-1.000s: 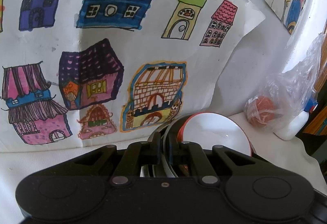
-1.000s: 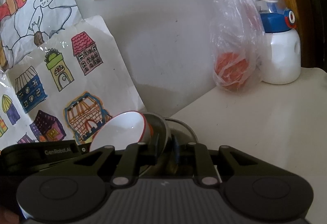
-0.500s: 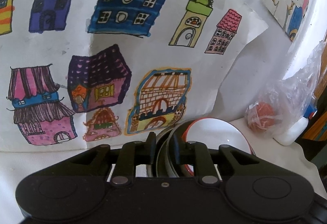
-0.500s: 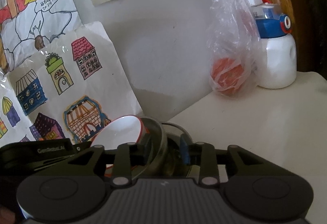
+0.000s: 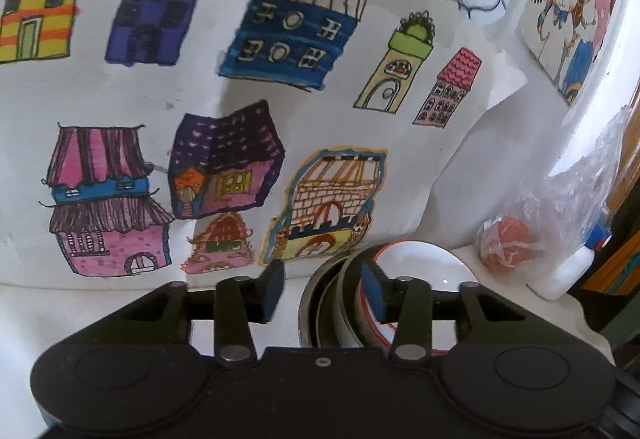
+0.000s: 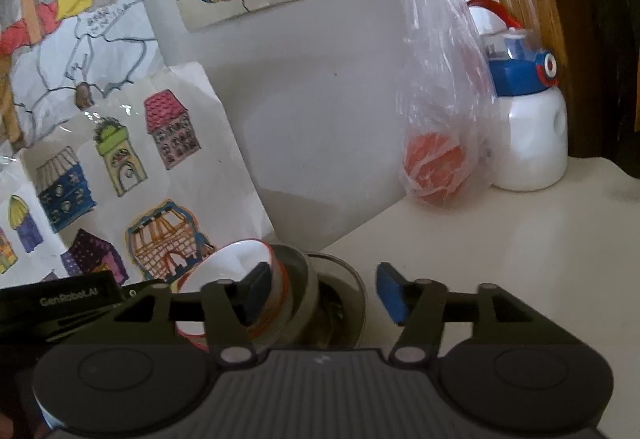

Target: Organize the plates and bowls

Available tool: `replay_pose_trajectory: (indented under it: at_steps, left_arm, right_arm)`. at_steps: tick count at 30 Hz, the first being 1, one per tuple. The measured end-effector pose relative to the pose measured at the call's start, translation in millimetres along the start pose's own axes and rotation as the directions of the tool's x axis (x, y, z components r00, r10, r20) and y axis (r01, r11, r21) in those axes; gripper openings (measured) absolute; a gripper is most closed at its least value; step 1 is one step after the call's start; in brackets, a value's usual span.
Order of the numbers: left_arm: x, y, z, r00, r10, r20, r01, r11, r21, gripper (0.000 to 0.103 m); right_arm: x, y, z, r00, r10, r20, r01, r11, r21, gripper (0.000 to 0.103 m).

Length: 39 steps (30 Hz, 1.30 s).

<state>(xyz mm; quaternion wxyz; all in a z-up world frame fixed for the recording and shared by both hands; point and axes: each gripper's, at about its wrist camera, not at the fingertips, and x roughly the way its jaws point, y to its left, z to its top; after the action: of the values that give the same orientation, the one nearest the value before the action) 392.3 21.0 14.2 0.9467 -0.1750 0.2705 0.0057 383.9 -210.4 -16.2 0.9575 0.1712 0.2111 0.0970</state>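
Observation:
A white bowl with a red rim (image 5: 416, 265) (image 6: 230, 265) sits tilted inside nested steel bowls (image 5: 320, 303) (image 6: 304, 279) on the white table, close to the wall. My left gripper (image 5: 322, 291) straddles the near rims of the steel bowls. Its jaws are opening, and its blue pads (image 5: 272, 291) stand clear of the metal. My right gripper (image 6: 323, 293) reaches over the stack from the other side. Its jaws are opening too, one pad in front of the white bowl and the other pad (image 6: 390, 293) outside the outer steel rim. The left gripper's body (image 6: 60, 299) shows at the left.
Children's drawings of houses (image 5: 256, 167) hang on the wall right behind the bowls. To the right stand a clear plastic bag with an orange fruit (image 6: 434, 175) and a white bottle with a blue lid (image 6: 528, 135). The table's edge (image 6: 624, 179) curves past the bottle.
Both grippers were shut on the steel bowls' rims; their jaws have spread and let go. The left gripper has drawn slightly leftward; the bowls stay in place.

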Motion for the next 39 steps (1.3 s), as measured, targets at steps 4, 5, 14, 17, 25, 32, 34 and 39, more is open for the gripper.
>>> replay_pose_trajectory:
  at_steps: [4,5,14,17,25,32,34,39]
  left_arm:
    - [-11,4,0,1.0,-0.005,0.015,0.005,1.0,0.002,0.054]
    - [-13,5,0,1.0,-0.006,0.021,0.006,1.0,0.002,0.057]
    - [-45,12,-3,0.998,-0.01,0.068,0.01,1.0,-0.001,0.082]
    - [-55,14,-6,0.997,-0.02,0.076,0.019,1.0,0.006,0.083]
    - [-80,9,-16,0.993,-0.031,0.11,0.027,0.999,0.039,0.094]
    - [-115,13,-27,0.989,-0.034,0.144,0.026,0.998,0.057,0.097]
    - [-125,13,-29,0.987,-0.032,0.156,0.022,0.998,0.065,0.098]
    - [-153,14,-38,0.983,-0.034,0.181,0.02,0.996,0.081,0.099]
  right_arm:
    - [-10,1,-1,1.0,0.021,0.013,-0.02,1.0,-0.015,0.075]
    - [-14,1,-1,1.0,0.023,0.02,-0.023,1.0,-0.012,0.076]
    - [-51,-1,-2,0.997,0.042,0.069,-0.041,0.999,-0.021,0.089]
    - [-65,1,-1,0.995,0.042,0.09,-0.04,0.999,-0.028,0.092]
    - [-103,14,-1,0.989,0.038,0.146,-0.028,0.998,-0.064,0.102]
    - [-142,28,-8,0.98,0.037,0.194,-0.014,0.992,-0.122,0.103]
    - [-152,31,-10,0.979,0.038,0.202,-0.012,0.992,-0.129,0.103]
    - [-180,39,-18,0.974,0.036,0.224,-0.001,0.988,-0.153,0.103]
